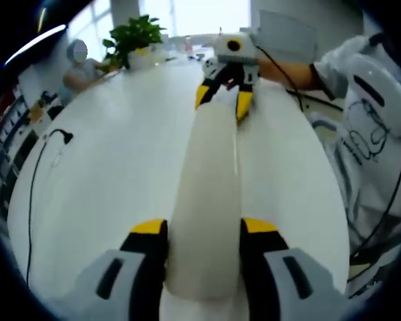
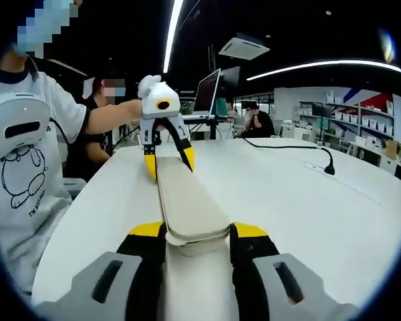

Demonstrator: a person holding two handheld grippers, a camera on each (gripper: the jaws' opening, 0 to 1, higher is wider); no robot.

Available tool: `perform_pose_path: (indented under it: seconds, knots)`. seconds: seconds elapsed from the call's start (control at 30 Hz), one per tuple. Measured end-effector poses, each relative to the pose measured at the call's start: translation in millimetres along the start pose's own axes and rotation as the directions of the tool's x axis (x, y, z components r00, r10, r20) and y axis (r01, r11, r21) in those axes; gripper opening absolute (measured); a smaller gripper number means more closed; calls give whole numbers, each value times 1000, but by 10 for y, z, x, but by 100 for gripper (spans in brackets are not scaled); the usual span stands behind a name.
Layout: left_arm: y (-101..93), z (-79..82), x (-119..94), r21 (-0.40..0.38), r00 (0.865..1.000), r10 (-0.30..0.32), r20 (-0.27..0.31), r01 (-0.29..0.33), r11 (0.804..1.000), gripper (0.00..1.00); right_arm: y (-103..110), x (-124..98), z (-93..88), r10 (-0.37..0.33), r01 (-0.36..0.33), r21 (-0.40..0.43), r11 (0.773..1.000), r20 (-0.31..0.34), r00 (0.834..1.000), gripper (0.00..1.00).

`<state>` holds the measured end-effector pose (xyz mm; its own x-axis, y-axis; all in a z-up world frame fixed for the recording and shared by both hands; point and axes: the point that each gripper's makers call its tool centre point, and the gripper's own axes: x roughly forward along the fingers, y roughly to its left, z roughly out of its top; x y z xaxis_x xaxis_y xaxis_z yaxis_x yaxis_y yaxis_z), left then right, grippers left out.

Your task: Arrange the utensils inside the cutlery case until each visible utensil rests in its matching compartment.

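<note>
A long cream cutlery case (image 1: 207,180) stretches away from me over the white table (image 1: 107,174), held at both ends. My left gripper (image 1: 204,234) is shut on its near end, and my right gripper (image 1: 224,101) clamps the far end. In the right gripper view the same case (image 2: 187,200) runs from my right gripper (image 2: 199,235) to my left gripper (image 2: 170,164), and a lid-like layer covers its top. What lies inside the case is hidden. I cannot tell whether the case rests on the table or hangs just above it.
A black cable (image 1: 35,174) lies near the table's left edge, and a potted plant (image 1: 137,37) stands at the far end. A black cable with a plug (image 2: 327,167) crosses the table (image 2: 307,200). A laptop (image 2: 207,93) and seated people are beyond. The person's white shirt (image 2: 20,154) is close by.
</note>
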<state>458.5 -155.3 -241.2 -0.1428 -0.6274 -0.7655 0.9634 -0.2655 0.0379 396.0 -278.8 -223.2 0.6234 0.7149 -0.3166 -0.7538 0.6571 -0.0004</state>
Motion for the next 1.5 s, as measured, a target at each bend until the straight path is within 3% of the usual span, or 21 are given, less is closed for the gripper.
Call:
perform_pose_path:
  seconds: [0.27,0.5,0.67,0.8,0.9,0.97,1.07,1.17,1.27,1.5]
  knots:
    - [-27,-9,1,-11,1000,-13,-13,13,1000,46,-5,-12,66,-17,17,-34,999,12,1000,38]
    - [-26,-20,15,19,1000,4,-16,-4,1000,49,-52,-19,-13,-28,28,-20,999,3,1000,37]
    - [-6,26,-169,27,999,35,27,-36,999,52,-86,-18,-18,-46,46,7,999,17,999,36]
    - [-2,10,-409,-18,993,78,89,-77,997,52,-135,-39,-32,-39,39,6,999,9,999,36]
    - [59,-128,-574,-93,983,138,117,-127,988,51,-169,-24,-39,-36,36,21,999,5,999,38]
    - [74,-252,-622,-142,981,147,124,-129,981,49,-182,-13,-37,-34,34,21,999,1,999,39]
    - [61,-401,-625,-176,981,151,119,-129,976,49,-212,0,-28,-27,27,23,999,-2,1000,39]
    - [49,-446,-566,-211,981,145,128,-116,971,47,-206,43,-48,-18,18,23,1000,-22,1000,41]
    - [41,-433,-482,-222,983,120,141,-87,971,37,-214,75,-57,-14,15,35,999,-34,999,42]
    - [19,-393,-456,-253,984,97,150,-57,966,38,-125,19,-67,-15,19,86,996,-48,999,41]
